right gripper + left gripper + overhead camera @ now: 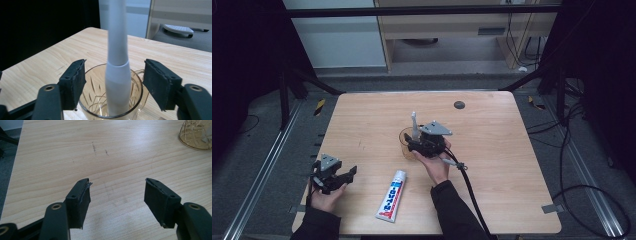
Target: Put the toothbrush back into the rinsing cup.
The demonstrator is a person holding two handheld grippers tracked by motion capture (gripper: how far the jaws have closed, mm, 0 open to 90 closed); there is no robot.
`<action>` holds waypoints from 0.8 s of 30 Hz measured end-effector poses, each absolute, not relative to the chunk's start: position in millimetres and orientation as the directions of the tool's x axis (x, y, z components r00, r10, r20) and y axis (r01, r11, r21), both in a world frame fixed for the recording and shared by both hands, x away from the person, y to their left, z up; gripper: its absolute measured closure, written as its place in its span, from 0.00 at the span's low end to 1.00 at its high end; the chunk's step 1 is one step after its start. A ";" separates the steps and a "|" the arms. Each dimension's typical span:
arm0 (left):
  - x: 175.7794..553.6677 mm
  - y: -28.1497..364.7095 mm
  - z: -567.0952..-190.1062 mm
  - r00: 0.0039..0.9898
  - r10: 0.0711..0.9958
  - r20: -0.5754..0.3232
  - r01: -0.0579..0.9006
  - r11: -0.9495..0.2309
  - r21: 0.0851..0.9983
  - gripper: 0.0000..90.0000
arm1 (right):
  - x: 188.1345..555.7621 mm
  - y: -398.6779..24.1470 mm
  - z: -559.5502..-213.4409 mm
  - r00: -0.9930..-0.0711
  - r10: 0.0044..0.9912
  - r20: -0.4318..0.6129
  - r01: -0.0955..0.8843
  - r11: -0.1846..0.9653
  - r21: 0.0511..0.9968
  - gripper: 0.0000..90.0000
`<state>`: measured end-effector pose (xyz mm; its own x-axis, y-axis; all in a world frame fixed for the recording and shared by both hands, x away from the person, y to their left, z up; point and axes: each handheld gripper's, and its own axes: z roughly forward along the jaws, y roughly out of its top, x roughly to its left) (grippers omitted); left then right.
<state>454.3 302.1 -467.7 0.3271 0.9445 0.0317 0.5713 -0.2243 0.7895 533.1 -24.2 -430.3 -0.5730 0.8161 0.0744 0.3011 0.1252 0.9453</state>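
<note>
- High view: the right gripper (pixel 421 141) sat at the glass cup (pixel 407 142) mid-table, a white toothbrush (pixel 414 125) standing upright in it, apparently just stowed. The toothpaste tube (pixel 392 195) lay flat near the front edge, and the left gripper (pixel 343 176) rested beside it, idle.
- Left gripper view: jaws wide apart, nothing between them, bare table (pixel 112 157) below.
- Right gripper view: jaws spread clear of the toothbrush (pixel 117 60), gripping nothing; the cup (pixel 111 92) kept it upright.
</note>
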 end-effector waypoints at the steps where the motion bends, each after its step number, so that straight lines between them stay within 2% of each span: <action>1: 454.1 302.0 -467.5 0.328 0.944 0.031 0.571 -0.224 0.790 0.41 | 533.1 -24.2 -430.3 -0.573 0.816 0.074 0.301 0.125 0.945 0.36; 10: 452.3 300.1 -465.2 0.337 0.941 0.033 0.565 -0.230 0.792 0.47 | 517.4 -39.3 -417.0 -0.580 0.813 0.040 0.313 0.177 0.933 0.26; 14: 451.4 299.0 -464.4 0.339 0.940 0.032 0.561 -0.230 0.795 0.50 | 507.7 -51.1 -413.7 -0.584 0.812 0.012 0.311 0.210 0.927 0.25; 17: 450.8 298.4 -464.0 0.341 0.940 0.027 0.563 -0.227 0.795 0.53 | 501.9 -65.0 -410.4 -0.593 0.804 0.041 0.326 0.194 0.926 0.25; 24: 448.4 295.8 -461.5 0.356 0.935 0.013 0.561 -0.225 0.796 0.60 | 492.6 -98.4 -402.8 -0.569 0.822 0.026 0.342 0.208 0.916 0.25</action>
